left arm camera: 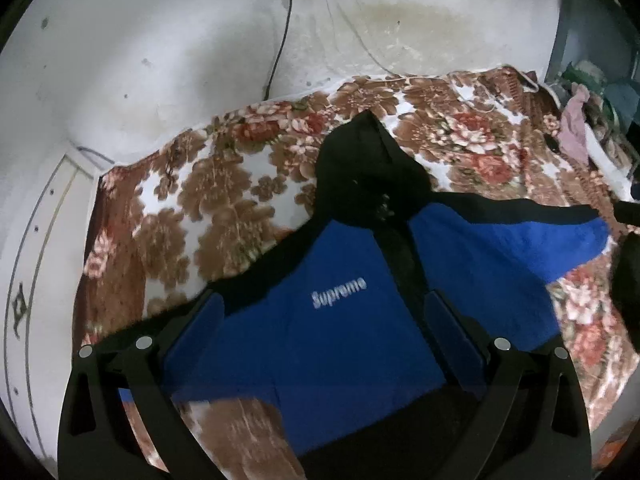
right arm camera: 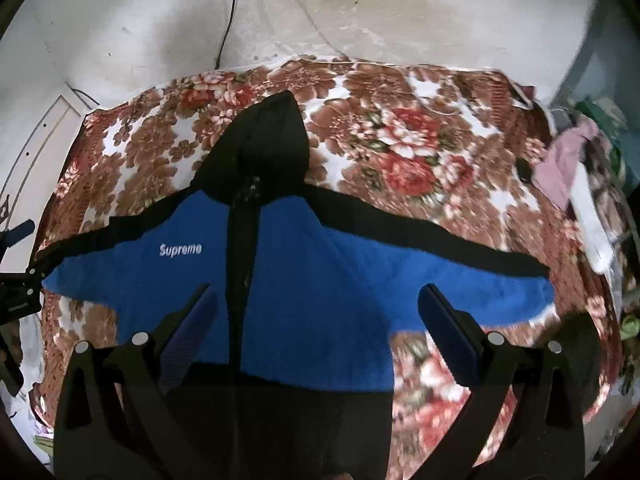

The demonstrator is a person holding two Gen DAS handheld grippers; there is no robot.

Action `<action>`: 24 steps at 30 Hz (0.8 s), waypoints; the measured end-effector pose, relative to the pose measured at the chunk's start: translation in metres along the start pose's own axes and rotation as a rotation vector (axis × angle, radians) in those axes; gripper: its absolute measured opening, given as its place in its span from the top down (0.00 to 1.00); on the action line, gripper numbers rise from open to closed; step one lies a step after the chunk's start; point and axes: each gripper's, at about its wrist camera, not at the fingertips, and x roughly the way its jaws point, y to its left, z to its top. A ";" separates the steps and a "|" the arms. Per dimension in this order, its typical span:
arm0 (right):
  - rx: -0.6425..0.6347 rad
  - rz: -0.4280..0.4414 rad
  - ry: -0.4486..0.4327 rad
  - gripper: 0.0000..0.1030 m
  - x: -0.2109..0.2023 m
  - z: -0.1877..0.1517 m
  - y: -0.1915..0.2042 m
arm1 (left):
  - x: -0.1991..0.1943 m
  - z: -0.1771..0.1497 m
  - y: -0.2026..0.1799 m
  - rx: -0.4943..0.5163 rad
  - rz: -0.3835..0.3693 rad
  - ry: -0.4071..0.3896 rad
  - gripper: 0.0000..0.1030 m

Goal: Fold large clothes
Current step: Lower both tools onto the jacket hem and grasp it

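Across the middle of both frames the hoodie [right arm camera: 304,280] lies face up on the blanket [right arm camera: 400,152], sleeves spread wide, black hood [right arm camera: 264,148] pointing toward the wall [right arm camera: 360,12] at the top. Nothing looks folded yet, so this seems the start: likely choosing a first grasp. Left gripper [left arm camera: 324,316] and right gripper [right arm camera: 316,312] both hover above the chest with jaws spread, holding nothing. Next move probably calls for pinching a sleeve end or side hem and carrying it inward. Blanket room is ample toward the wall; clutter [right arm camera: 576,168] crowds the right edge.
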 end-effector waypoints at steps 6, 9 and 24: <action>-0.018 0.055 0.038 0.05 0.108 0.070 -0.009 | 0.100 0.047 0.027 -0.066 -0.037 0.039 0.05; -0.048 0.038 0.046 0.05 0.171 0.103 -0.010 | 0.146 0.065 0.034 -0.073 -0.044 0.039 0.05; -0.127 0.255 0.074 0.05 0.377 0.227 -0.004 | 0.345 0.160 0.045 -0.003 -0.237 0.112 0.05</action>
